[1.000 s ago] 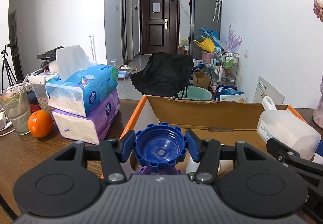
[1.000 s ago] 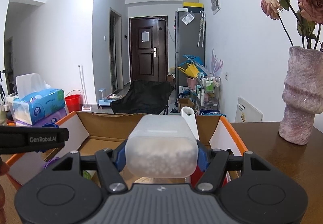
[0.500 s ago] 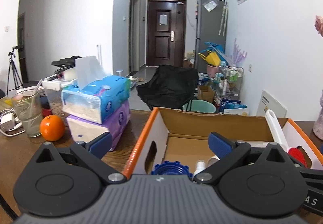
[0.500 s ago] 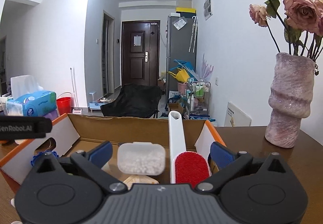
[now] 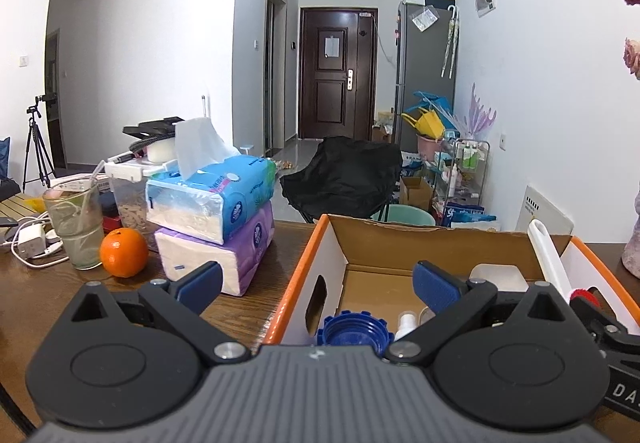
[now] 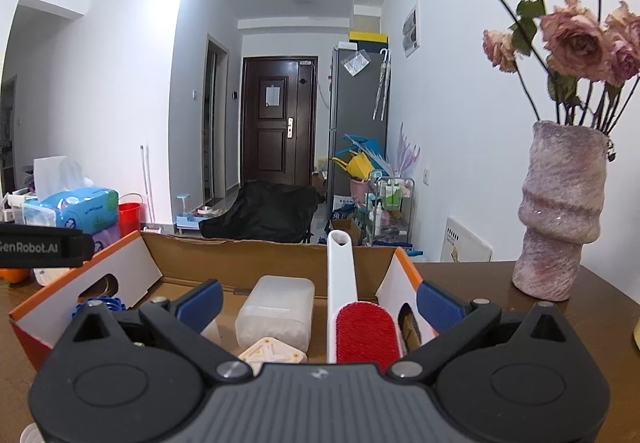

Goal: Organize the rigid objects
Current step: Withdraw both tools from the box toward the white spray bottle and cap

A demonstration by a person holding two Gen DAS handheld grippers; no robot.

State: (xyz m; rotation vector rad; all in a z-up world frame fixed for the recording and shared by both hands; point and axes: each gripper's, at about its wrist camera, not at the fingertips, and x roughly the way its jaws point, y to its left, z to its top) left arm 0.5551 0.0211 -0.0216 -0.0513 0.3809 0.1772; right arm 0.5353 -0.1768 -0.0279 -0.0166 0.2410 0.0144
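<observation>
An orange-edged cardboard box (image 5: 400, 239) stands on the brown table; it also shows in the right wrist view (image 6: 240, 255). Inside lie a blue ridged cap (image 5: 354, 331), a small white bottle (image 5: 406, 323), a translucent white container (image 6: 276, 311), a red lint brush with a white handle (image 6: 366, 331) and a cream triangular piece (image 6: 272, 357). My left gripper (image 5: 316, 285) is open and empty above the box's near left wall. My right gripper (image 6: 318, 301) is open and empty above the box's near edge.
Two stacked tissue packs (image 5: 216, 219), an orange (image 5: 123, 252), a glass (image 5: 74, 223) and a white charger with cable (image 5: 28, 245) sit left of the box. A pink vase with dried roses (image 6: 560, 215) stands right of it.
Both grippers opened: the left let go of the blue cap and the right let go of the white container, both into the box. Both grippers then rose and drew back.
</observation>
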